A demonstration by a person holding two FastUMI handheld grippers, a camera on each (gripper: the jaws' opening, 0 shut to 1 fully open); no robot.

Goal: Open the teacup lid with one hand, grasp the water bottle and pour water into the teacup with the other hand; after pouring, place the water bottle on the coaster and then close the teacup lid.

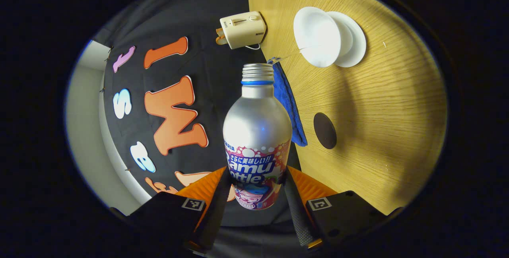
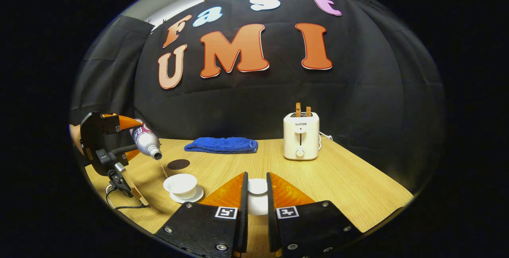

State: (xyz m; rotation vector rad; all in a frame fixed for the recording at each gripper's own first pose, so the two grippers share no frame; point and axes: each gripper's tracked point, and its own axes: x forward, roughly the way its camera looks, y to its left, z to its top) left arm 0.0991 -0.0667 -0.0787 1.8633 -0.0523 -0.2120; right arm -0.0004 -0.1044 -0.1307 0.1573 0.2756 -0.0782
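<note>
**Pouring over a wooden table**

The wooden table [image 2: 338, 178] carries a toaster [image 2: 301, 135] at 1 o'clock and a blue towel [image 2: 221, 145].

The left gripper [image 1: 256, 184] clamps the bottle [image 1: 256, 130], tilted — a thin stream falls into the cup [image 2: 181, 183] at 10 o'clock. The coaster [image 2: 178, 164] lies just behind it.

The right gripper [image 2: 257, 194] pinches the lid [image 2: 257, 198] with its 2 fingers.

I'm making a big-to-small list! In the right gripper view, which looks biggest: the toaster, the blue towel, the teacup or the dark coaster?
As they look in that view:
1. Toaster
2. Blue towel, close to the toaster, wider but flatter
3. Teacup
4. Coaster
The teacup sits nearer the camera, which makes it look bigger.
</note>
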